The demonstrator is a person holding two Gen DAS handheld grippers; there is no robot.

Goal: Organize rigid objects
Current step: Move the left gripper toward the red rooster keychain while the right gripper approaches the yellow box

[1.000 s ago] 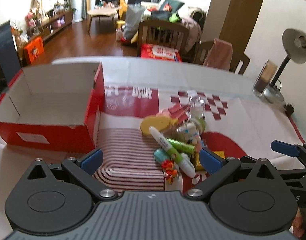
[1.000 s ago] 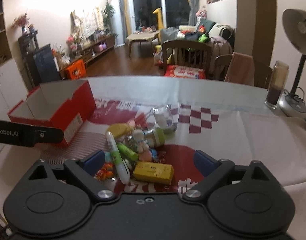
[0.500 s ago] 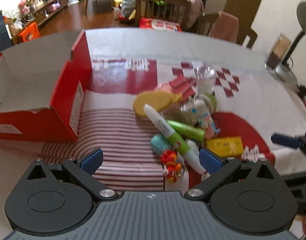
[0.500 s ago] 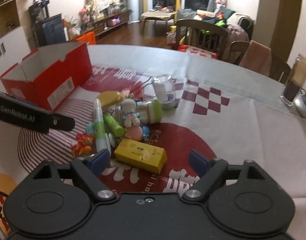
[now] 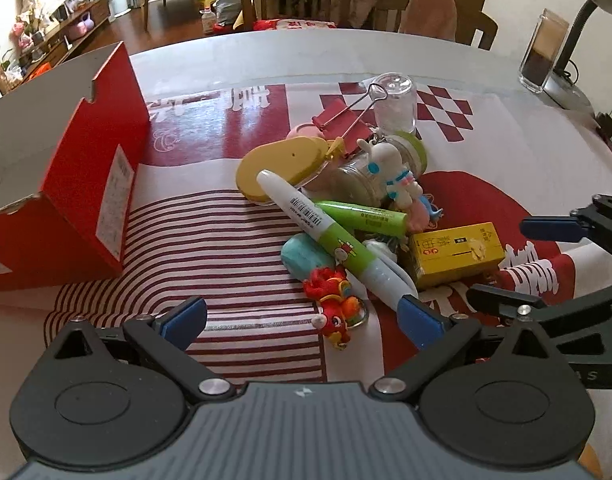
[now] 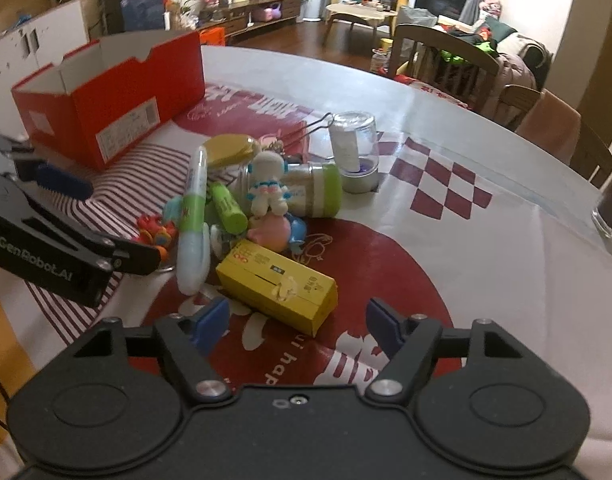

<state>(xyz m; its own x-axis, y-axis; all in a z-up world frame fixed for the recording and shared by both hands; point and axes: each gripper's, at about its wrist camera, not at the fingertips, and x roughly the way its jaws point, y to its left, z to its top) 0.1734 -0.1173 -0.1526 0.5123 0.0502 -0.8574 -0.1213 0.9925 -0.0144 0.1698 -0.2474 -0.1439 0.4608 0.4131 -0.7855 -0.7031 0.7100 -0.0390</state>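
Living-dining room; a round bench (image 5: 346, 52) under a red-and-white printed cloth, with wooden chairs (image 6: 442, 56) behind its far edge.

Left gripper (image 5: 302, 318): blue-padded fingers spread wide apart, nothing between them, low over the striped part of the cloth. Its right pad sits just beside the pale end of the fat green-and-white marker (image 5: 326, 236). A small red dragon keychain (image 5: 334, 304) lies on the cloth between the two pads, not touched.

Right gripper (image 6: 296, 324): fingers also apart, empty. The yellow carton (image 6: 278, 284) lies flat on the red circle of the cloth just ahead of it, its near corner roughly between the pads without contact. From the left wrist view the right gripper appears at the right edge, beside the same carton.

Outward, the pile at mid-bench: the marker lies diagonally across a teal lump (image 5: 306, 258) and a slim green tube (image 5: 362, 218). Behind these, a glass jar with a green lid (image 6: 306, 192) lies on its side, a white astronaut figure (image 6: 266, 188) resting against it. A yellow oval case (image 5: 282, 168) is at the left of the pile, a pink binder clip (image 5: 338, 120) with wire handles behind it. A clear plastic cup (image 6: 354, 152) stands inverted at the back.

Well to the left, apart from the pile: open red shoebox (image 5: 90, 168), white inside; no contents can be seen from these angles.

A lamp (image 5: 586, 12) and a dark-filled glass (image 5: 540, 56) stand at the far right edge.
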